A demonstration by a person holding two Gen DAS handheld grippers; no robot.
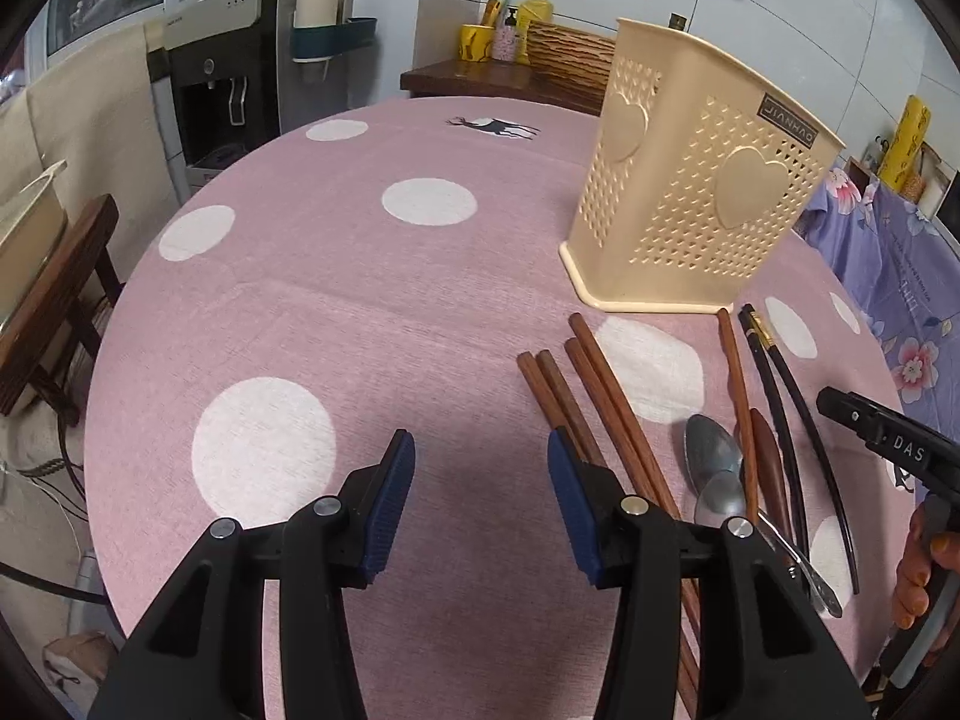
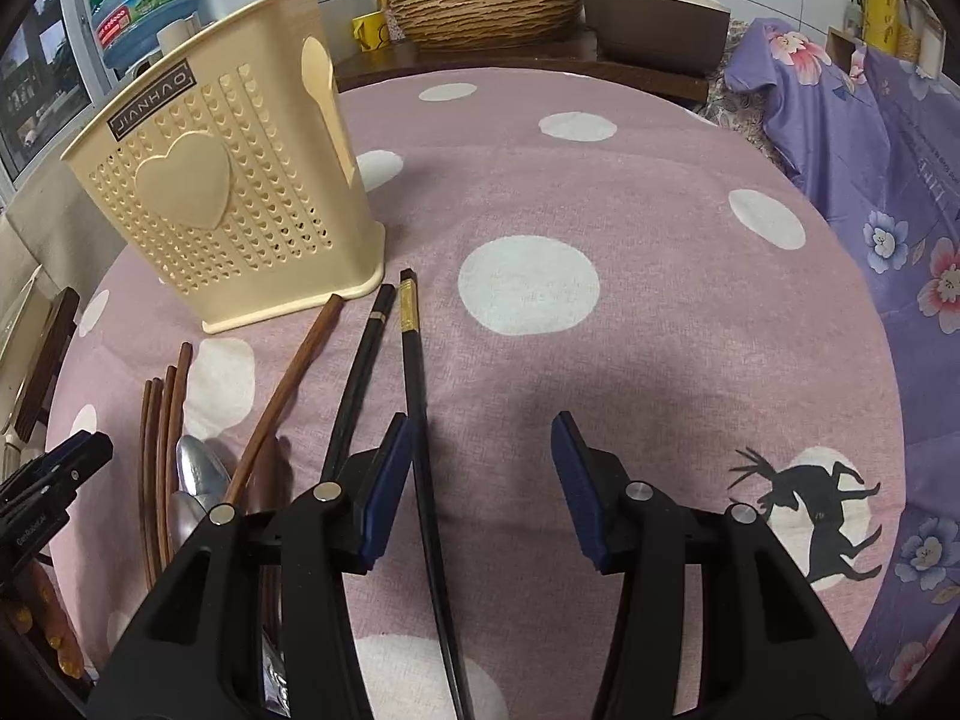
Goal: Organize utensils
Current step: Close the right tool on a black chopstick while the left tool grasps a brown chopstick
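Observation:
A cream perforated utensil holder [image 1: 690, 180] [image 2: 228, 192] stands upright on the pink dotted tablecloth [image 1: 336, 300]. In front of it lie brown wooden chopsticks [image 1: 594, 396] [image 2: 162, 450], a single brown chopstick [image 1: 737, 384] [image 2: 288, 396], two black chopsticks [image 1: 786, 420] [image 2: 414, 390], metal spoons [image 1: 711, 456] [image 2: 201, 474] and a wooden spoon [image 1: 768, 450]. My left gripper [image 1: 480, 474] is open and empty, just left of the brown chopsticks. My right gripper [image 2: 483, 468] is open, low over the table, with one black chopstick lying just inside its left finger.
A wooden side table with a woven basket [image 2: 486, 6], cups and bottles [image 1: 510, 24] stands behind the table. A water dispenser [image 1: 222, 90] is at the left. A purple floral cloth [image 2: 870, 210] hangs at the right edge.

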